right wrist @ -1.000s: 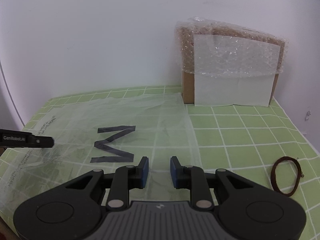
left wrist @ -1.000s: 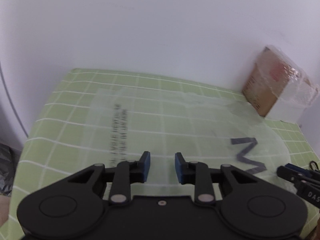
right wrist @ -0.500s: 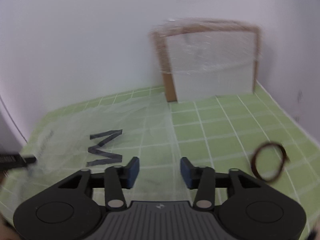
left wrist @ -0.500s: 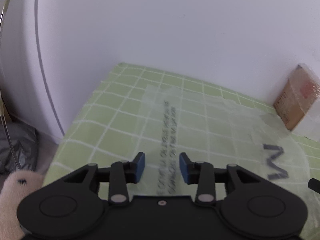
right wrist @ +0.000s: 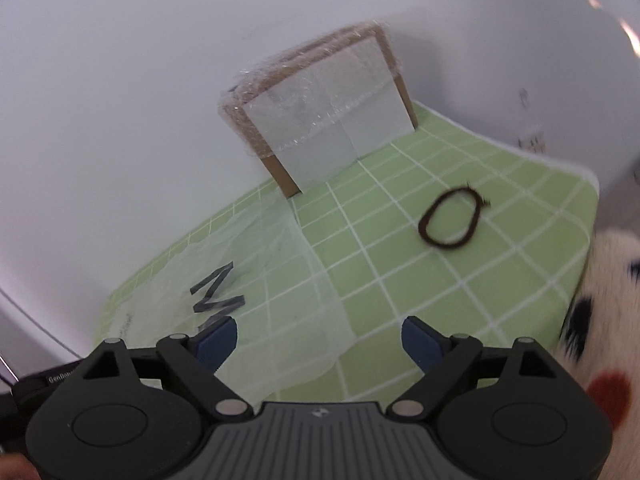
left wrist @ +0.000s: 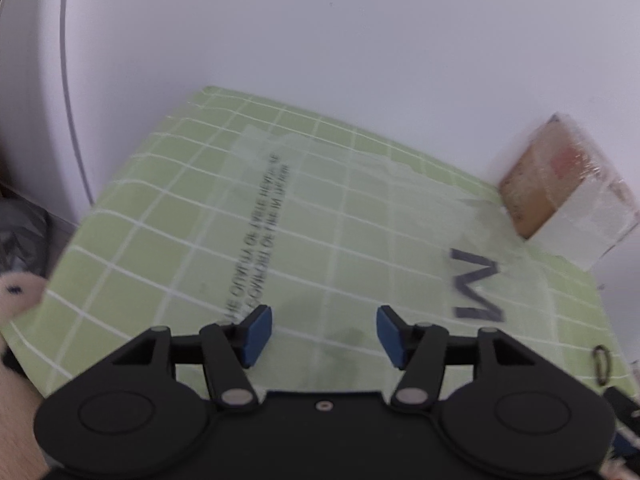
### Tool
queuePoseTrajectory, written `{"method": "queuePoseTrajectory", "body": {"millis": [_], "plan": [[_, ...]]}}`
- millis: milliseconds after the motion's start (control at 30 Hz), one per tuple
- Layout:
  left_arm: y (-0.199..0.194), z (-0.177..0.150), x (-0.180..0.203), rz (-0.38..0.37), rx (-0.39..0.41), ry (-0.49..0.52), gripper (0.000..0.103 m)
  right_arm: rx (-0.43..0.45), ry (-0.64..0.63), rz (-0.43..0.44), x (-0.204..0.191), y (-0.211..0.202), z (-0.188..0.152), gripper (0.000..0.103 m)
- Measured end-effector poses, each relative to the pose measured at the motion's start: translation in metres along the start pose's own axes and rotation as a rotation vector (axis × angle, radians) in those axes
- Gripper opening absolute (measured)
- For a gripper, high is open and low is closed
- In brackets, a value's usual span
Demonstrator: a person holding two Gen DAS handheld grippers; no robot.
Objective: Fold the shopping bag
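Note:
A thin clear plastic shopping bag (left wrist: 352, 216) lies flat on the green gridded mat (left wrist: 132, 240), with a dark "M" mark (left wrist: 476, 284) and a line of small print. My left gripper (left wrist: 324, 336) is open and empty, above the bag's near edge. In the right wrist view the bag (right wrist: 276, 276) spreads left of centre with the "M" mark (right wrist: 216, 292). My right gripper (right wrist: 320, 340) is wide open and empty, over the bag's right near edge.
A cardboard box wrapped in bubble wrap (right wrist: 320, 120) stands against the white wall at the back; it also shows in the left wrist view (left wrist: 564, 188). A dark elastic loop (right wrist: 452, 222) lies on the mat (right wrist: 520, 216) to the right. A spotted fluffy sleeve (right wrist: 600, 320) is at the right edge.
Both grippers have opened wider and lifted back from the bag. The right view has swung to the right, the left view has tilted, and the bag has stayed flat.

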State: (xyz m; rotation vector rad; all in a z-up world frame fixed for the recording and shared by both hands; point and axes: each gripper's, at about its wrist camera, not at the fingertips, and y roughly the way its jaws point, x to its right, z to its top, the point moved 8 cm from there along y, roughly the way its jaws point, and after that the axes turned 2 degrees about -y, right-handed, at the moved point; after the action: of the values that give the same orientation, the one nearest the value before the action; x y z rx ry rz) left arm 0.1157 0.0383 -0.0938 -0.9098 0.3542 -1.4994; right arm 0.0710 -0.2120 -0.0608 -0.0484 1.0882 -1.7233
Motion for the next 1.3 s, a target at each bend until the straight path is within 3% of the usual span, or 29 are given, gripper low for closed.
{"method": "queuePoseTrajectory", "body": {"millis": [200,300,400,467,533,800,900,1067,1167,1300], "plan": [[0.0,-0.012,0.027,-0.003,0.004,0.139,0.05,0.01,0.067,-0.007,0.003,0.007,-0.004,0.077],[0.007,-0.017,0.033,-0.021,-0.014,0.142,0.048,0.004,0.072,-0.002,0.002,0.011,-0.005,0.065],[0.009,-0.018,0.032,-0.023,-0.022,0.144,0.047,0.002,0.076,0.005,0.002,0.014,-0.007,0.048],[0.011,-0.018,0.03,-0.023,-0.025,0.144,0.047,-0.008,0.078,0.004,0.002,0.017,-0.008,0.028],[0.01,-0.018,0.029,-0.033,-0.026,0.133,0.046,-0.011,0.07,-0.006,0.003,0.02,-0.008,0.017],[0.009,-0.022,0.03,-0.037,-0.034,0.138,0.045,-0.001,0.007,-0.027,-0.002,0.031,-0.001,0.017],[0.012,-0.017,0.031,-0.07,-0.056,0.123,0.042,0.011,-0.043,-0.033,-0.006,0.032,0.001,0.006],[0.022,0.007,0.037,-0.1,-0.031,0.144,0.04,0.07,-0.17,-0.041,-0.018,0.018,0.005,0.005],[0.035,0.021,0.04,-0.116,-0.031,0.161,0.037,0.111,-0.237,-0.039,-0.026,0.009,0.008,0.005],[0.055,0.024,0.043,-0.131,-0.088,0.146,0.024,0.105,-0.194,-0.003,-0.024,0.009,0.013,0.008]]}}
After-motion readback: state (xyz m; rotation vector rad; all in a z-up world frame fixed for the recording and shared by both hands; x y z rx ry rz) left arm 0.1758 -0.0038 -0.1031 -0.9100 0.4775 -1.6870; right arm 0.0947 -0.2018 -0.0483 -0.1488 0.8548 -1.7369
